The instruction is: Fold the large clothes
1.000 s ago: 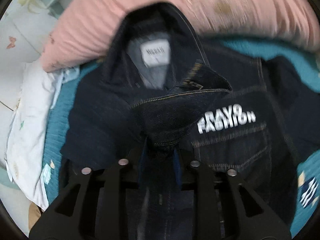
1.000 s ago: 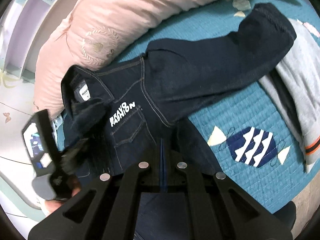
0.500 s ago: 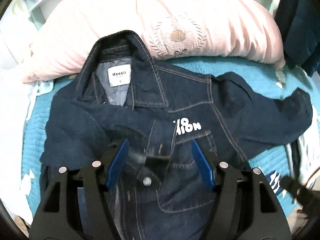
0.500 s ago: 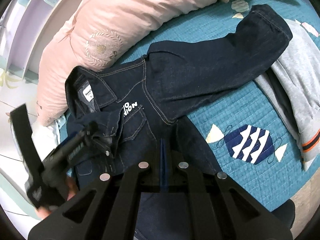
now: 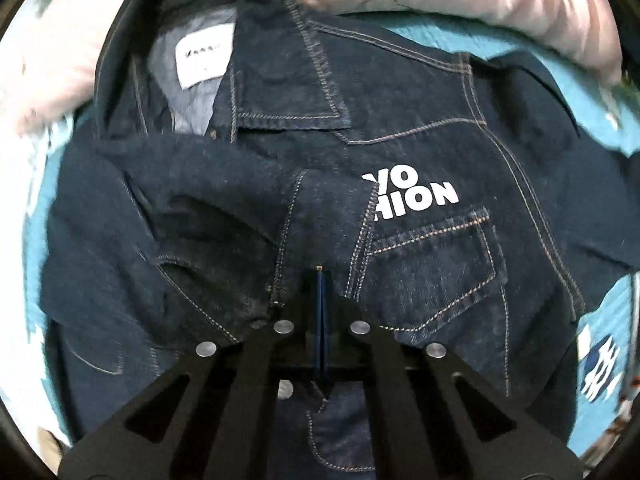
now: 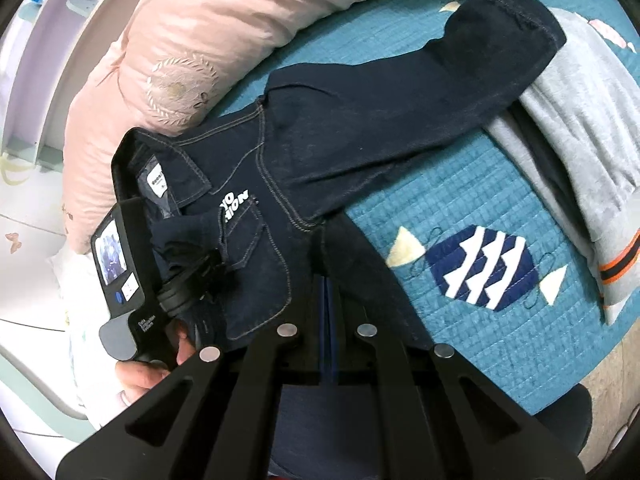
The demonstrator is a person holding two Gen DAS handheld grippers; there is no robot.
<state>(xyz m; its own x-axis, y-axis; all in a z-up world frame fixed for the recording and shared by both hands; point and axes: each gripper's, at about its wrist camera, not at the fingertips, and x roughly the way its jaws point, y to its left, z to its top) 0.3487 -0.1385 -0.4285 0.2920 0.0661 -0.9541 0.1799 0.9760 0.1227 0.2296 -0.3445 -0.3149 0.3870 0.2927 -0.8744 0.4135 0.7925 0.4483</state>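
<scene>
A dark denim jacket (image 5: 420,148) with white chest lettering lies front-up on a teal quilt; its collar and white label (image 5: 204,56) point to the far left. My left gripper (image 5: 321,276) is shut, its tips pressed onto the folded-in left sleeve at the jacket's middle; no fabric shows between the tips. In the right wrist view the jacket (image 6: 360,120) has its right sleeve (image 6: 500,40) stretched out to the far right. My right gripper (image 6: 328,280) is shut on the jacket's lower side edge. The left gripper (image 6: 208,268) shows there over the chest.
A pink pillow (image 6: 208,40) lies along the far side behind the collar. Grey clothing with an orange stripe (image 6: 592,152) lies at the right, under the sleeve cuff. The teal quilt (image 6: 460,240) has a navy fish patch. White bedding (image 6: 36,280) is at the left.
My left gripper let go of the sleeve, opened, and has shut again low over the jacket's middle. The left sleeve now lies folded across the chest. My right gripper has stayed put.
</scene>
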